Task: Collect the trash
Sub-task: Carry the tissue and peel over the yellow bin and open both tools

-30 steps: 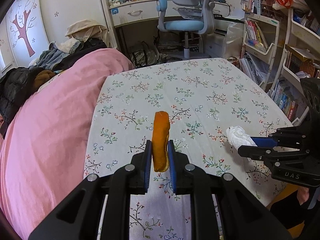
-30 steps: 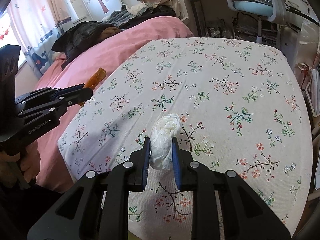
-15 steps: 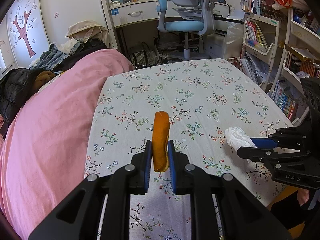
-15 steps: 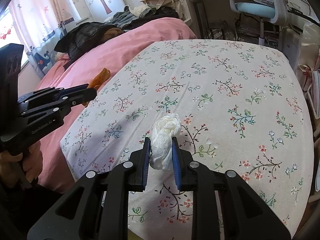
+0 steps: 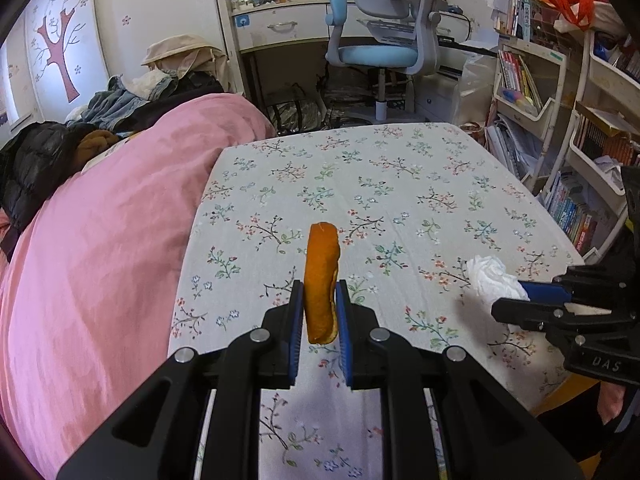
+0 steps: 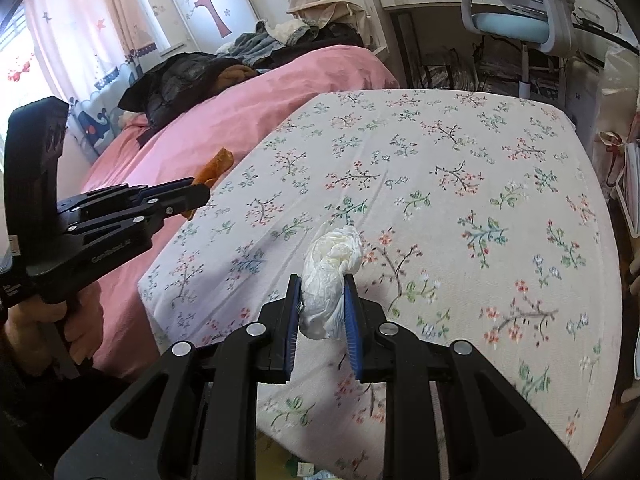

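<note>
My left gripper (image 5: 319,300) is shut on a strip of orange peel (image 5: 321,272), which it holds upright above the near edge of the floral tablecloth (image 5: 360,184). My right gripper (image 6: 322,296) is shut on a crumpled white tissue (image 6: 330,276) above the table's near edge. In the left wrist view the right gripper (image 5: 516,300) with the tissue (image 5: 490,276) is at the right. In the right wrist view the left gripper (image 6: 196,194) with the peel (image 6: 214,166) is at the left.
A bed with a pink cover (image 5: 100,240) and a pile of clothes (image 5: 112,104) lies left of the table. A blue desk chair (image 5: 380,48) and a white desk (image 5: 288,24) stand behind it. Bookshelves (image 5: 560,128) line the right side.
Both grippers have drawn back a little and risen, so the table looks slightly farther away. Each keeps its hold on its item.
</note>
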Available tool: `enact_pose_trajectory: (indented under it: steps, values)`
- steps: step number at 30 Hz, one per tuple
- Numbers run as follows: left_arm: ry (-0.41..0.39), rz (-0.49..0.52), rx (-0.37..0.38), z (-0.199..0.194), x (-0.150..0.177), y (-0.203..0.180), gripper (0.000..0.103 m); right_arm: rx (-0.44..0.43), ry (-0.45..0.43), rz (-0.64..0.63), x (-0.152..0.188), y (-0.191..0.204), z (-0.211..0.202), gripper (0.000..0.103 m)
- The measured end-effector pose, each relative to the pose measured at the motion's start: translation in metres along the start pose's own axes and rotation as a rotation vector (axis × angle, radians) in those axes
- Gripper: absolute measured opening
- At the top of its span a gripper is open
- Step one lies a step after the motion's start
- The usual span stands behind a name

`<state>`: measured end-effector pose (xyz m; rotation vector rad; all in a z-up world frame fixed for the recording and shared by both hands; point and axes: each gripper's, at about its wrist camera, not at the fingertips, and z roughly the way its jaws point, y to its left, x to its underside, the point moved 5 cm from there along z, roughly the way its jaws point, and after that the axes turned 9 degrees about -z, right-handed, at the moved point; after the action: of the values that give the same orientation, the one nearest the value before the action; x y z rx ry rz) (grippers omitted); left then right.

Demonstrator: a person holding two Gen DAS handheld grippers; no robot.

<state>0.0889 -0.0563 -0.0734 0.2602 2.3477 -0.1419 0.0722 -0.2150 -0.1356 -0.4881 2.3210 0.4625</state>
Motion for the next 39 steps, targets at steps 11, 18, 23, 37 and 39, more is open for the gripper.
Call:
enact_pose_trajectory:
  steps: [11, 18, 23, 37, 39]
  values:
    - [-0.002, 0.014, 0.029, -0.021, 0.029, -0.024, 0.017, -0.028, 0.024, -0.038, 0.041, 0.043, -0.029, 0.02]
    - [-0.003, -0.018, 0.037, -0.033, 0.043, -0.025, 0.017, -0.04, 0.059, -0.052, 0.076, 0.065, -0.047, 0.02]
    - [-0.001, -0.033, 0.04, -0.04, 0.055, -0.027, 0.017, -0.043, 0.065, -0.035, 0.092, 0.069, -0.058, 0.02]
    - [0.11, -0.056, 0.062, -0.053, 0.115, -0.048, 0.017, -0.045, 0.095, 0.005, 0.119, 0.073, -0.069, 0.02]
    - [0.127, -0.068, 0.065, -0.054, 0.122, -0.049, 0.017, -0.046, 0.103, 0.0, 0.121, 0.075, -0.068, 0.02]
